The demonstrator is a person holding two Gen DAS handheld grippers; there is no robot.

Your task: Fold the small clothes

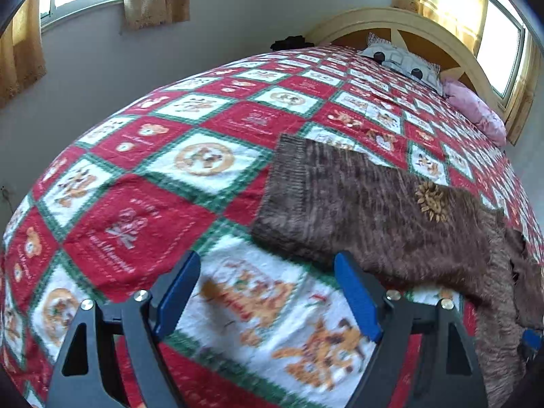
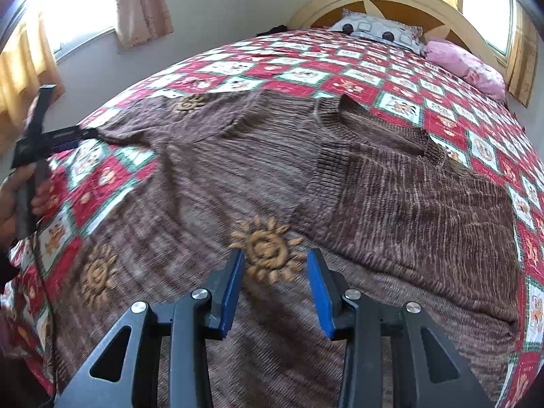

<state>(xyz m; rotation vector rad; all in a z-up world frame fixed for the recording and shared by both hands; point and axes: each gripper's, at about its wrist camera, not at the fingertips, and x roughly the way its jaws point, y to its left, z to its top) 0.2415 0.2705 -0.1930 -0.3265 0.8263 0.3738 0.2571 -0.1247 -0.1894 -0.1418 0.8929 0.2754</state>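
Brown ribbed knit sweater (image 2: 340, 176) with tan sun motifs spread flat across the red, white and green patchwork bedspread (image 1: 136, 204). Left gripper (image 1: 268, 272) wide apart, empty, over bare bedspread just beside the sweater's hem. Right gripper (image 2: 275, 268) parted, nothing clamped, above the sweater's front.

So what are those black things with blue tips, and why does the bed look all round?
Those are tongs that a person holds, one in each hand. Each has a small camera looking along its two blue fingers, and that lens bends the picture, so the flat bed looks round. One picture comes from the left tongs, the other from the right tongs. On the quilt lies a brown sweater with sun patterns, spread out for folding. In the right picture you can see the person's hand gripping the left tongs at the sweater's edge. Both tongs are open and hold nothing. Pillows sit by the headboard.
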